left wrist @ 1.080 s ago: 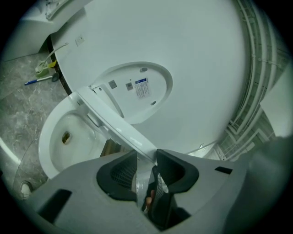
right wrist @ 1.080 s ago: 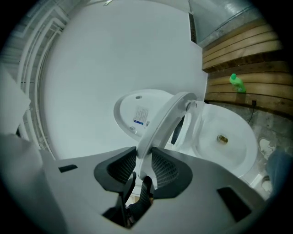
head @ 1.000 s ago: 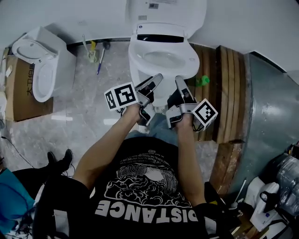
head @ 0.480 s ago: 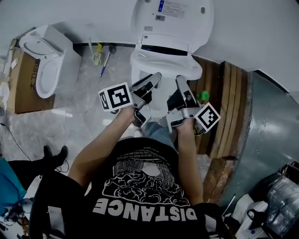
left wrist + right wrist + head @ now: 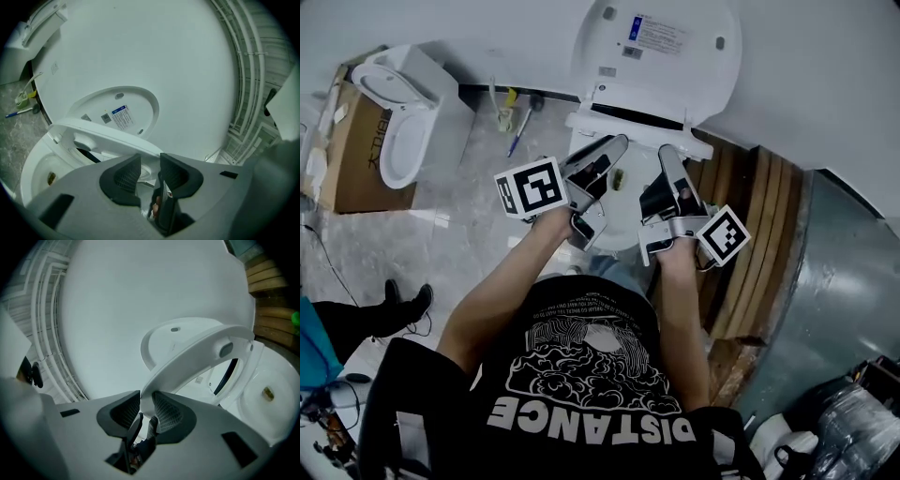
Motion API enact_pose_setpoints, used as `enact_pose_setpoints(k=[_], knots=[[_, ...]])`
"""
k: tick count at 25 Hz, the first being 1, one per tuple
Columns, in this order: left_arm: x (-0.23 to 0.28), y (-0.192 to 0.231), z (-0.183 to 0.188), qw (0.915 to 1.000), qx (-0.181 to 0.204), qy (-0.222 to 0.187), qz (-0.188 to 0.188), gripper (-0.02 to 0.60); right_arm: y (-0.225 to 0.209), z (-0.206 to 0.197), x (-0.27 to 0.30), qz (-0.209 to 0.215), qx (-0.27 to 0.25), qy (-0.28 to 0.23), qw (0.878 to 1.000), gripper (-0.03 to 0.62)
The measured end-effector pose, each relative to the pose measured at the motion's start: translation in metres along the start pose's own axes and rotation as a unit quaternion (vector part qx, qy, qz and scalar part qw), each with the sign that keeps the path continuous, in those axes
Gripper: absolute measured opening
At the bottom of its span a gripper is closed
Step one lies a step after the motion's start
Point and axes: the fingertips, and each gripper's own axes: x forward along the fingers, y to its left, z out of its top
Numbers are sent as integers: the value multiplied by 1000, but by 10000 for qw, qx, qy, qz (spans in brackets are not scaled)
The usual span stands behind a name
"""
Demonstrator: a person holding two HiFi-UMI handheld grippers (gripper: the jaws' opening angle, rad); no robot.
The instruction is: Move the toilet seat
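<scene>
The white toilet seat (image 5: 637,129) is tilted up off the bowl (image 5: 623,211), and the lid (image 5: 661,47) stands upright against the wall behind it. My left gripper (image 5: 611,150) is shut on the seat's front rim at the left. In the left gripper view the seat ring (image 5: 93,133) runs into the left gripper (image 5: 149,161), with the lid (image 5: 119,110) behind. My right gripper (image 5: 667,157) is shut on the rim at the right. There the seat (image 5: 197,352) is pinched in the right gripper (image 5: 146,404), whose jaws have just been closing tighter on it.
A second toilet (image 5: 398,122) sits on a cardboard box (image 5: 347,155) at the left. A brush and pens (image 5: 514,111) lie on the floor by the wall. Wooden planks (image 5: 769,216) and a grey metal sheet (image 5: 848,281) are at the right.
Both grippers have risen and moved toward the wall with the seat's front rim. The seat has swung from flat on the bowl to tilted up toward the lid.
</scene>
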Motion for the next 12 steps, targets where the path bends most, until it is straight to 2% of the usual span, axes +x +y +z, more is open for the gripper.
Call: enact_pose_setpoints(k=[8, 12], knots=[[11, -9, 18, 9993, 250, -278, 85, 138, 15, 13, 17, 277, -413, 372, 9981, 97], [18, -11, 26, 9980, 503, -355, 155, 138, 19, 19, 27, 386, -615, 522, 9960, 94]])
